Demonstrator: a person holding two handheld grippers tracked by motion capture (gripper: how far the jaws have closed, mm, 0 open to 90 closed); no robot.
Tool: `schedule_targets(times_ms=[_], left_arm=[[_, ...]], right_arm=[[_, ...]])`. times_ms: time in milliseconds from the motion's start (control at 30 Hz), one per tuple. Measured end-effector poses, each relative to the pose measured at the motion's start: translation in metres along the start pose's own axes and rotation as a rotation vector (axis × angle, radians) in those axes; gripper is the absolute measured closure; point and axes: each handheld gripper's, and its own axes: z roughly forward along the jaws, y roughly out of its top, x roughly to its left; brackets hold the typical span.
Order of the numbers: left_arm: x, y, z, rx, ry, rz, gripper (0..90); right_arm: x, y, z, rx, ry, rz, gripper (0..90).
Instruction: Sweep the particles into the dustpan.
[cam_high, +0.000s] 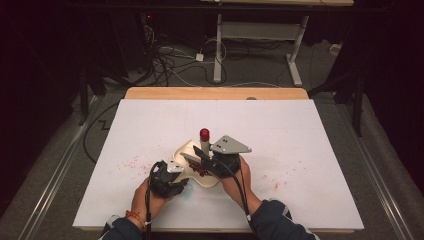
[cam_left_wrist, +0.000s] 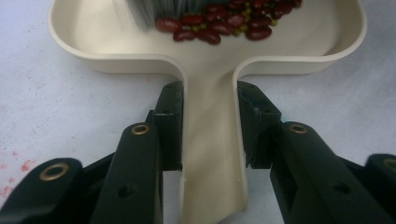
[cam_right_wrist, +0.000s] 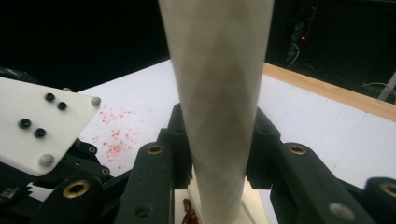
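**Sweeping beans into the dustpan**

High view: the left gripper holds the cream dustpan flat on the white table; the right gripper works the brush just ahead of it. Short, low strokes toward the pan's back wall should keep the beans from hopping out.

Left gripper view: its jaws are clamped on the dustpan's handle, which runs straight away from them to the tray, where red beans lie under the bristles.

Right gripper view: its jaws squeeze the brush's pale handle, whose long axis rises steeply between them.
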Motion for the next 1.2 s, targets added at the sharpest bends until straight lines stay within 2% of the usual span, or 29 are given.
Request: schedule_targets(times_ms=[100, 167, 267, 300, 333, 400, 500, 600, 700, 933, 1000, 1200], left_arm=[[0.001, -0.001, 0.001, 0.001, -0.002, 0.002, 63.5], [0.001, -0.001, 0.001, 0.001, -0.004, 0.006, 63.5], [0.002, -0.001, 0.001, 0.007, -0.005, 0.017, 63.7], [0.001, -0.001, 0.000, 0.013, -0.004, 0.024, 63.7], [0.001, -0.001, -0.001, 0.014, -0.002, 0.031, 63.7], [0.001, -0.002, -0.002, 0.014, -0.002, 0.035, 63.7], [0.002, -0.005, -0.004, 0.015, -0.009, 0.042, 63.7], [0.001, -0.009, -0.007, 0.021, -0.020, 0.057, 63.7], [0.002, -0.015, -0.011, 0.031, -0.038, 0.077, 63.7], [-0.005, -0.018, -0.018, 0.052, -0.063, 0.121, 63.6], [-0.009, -0.018, -0.019, 0.055, -0.068, 0.133, 63.6], [-0.018, -0.016, -0.017, 0.066, -0.079, 0.157, 63.6]], right_arm=[[-0.002, 0.002, 0.002, -0.001, 0.005, -0.005, 70.1], [-0.006, 0.005, 0.003, -0.008, 0.013, 0.018, 70.4], [-0.014, 0.011, 0.004, -0.016, 0.020, 0.024, 70.4], [-0.023, 0.017, 0.001, -0.035, 0.032, 0.044, 70.4], [-0.023, 0.017, 0.001, -0.035, 0.032, 0.044, 70.4], [-0.031, 0.024, -0.005, -0.055, 0.032, 0.058, 70.4], [-0.040, 0.033, -0.017, -0.088, 0.021, 0.051, 70.4], [-0.048, 0.036, -0.031, -0.096, 0.011, 0.040, 70.4], [-0.059, 0.034, -0.048, -0.098, -0.029, 0.017, 70.3], [-0.086, 0.011, -0.080, -0.064, -0.091, 0.022, 70.4], [-0.097, 0.004, -0.094, -0.053, -0.138, 0.005, 70.3], [-0.123, -0.015, -0.121, -0.030, -0.222, 0.048, 70.4]])
